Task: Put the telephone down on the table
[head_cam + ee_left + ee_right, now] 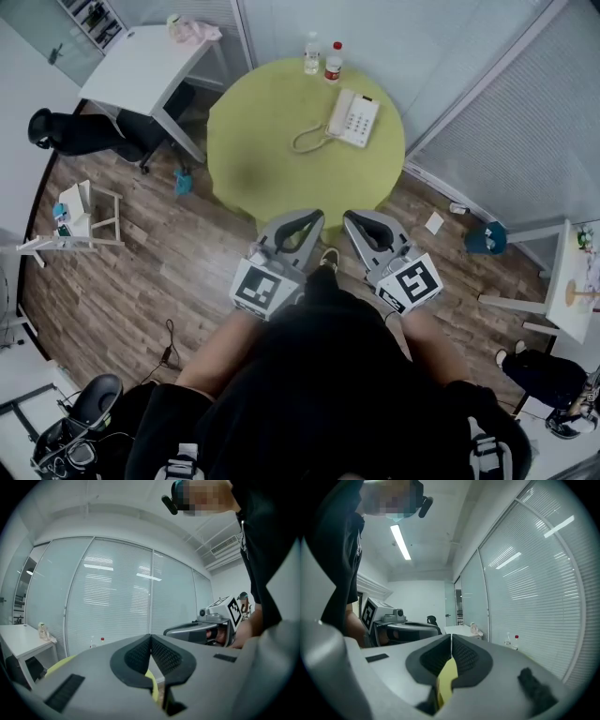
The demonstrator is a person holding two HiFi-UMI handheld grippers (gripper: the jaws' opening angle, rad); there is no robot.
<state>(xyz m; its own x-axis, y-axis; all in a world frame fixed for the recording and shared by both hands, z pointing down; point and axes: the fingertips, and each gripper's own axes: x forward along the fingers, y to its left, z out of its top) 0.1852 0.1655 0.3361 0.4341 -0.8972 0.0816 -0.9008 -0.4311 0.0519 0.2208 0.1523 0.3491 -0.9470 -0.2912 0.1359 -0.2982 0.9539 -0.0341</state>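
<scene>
Both of your claws are closed and empty: the left claw point(298, 225) and the right claw point(367, 225) are held side by side at the near edge of the round green surface point(253, 141). The telephone point(354, 118) lies on the far half of that surface, well apart from both claws, with its cord point(307, 141) looped beside it and two bottles point(322, 58) just beyond.

A clear bottle point(311, 54) and a red-capped bottle point(334, 62) are seen side by side at twelve o'clock. A white surface point(141, 67) is set at eleven, with a pale bundle point(195, 31) at its far corner and a black chair point(89, 133) beside it at ten. A white rack point(80, 220) is placed on the wooden floor point(141, 281) at nine. A blue object point(183, 181) lies near the chair. At three, a paper scrap point(434, 223) and a teal object point(486, 239) are found near a side table point(562, 281). Blinds point(534, 122) are seen at two.
</scene>
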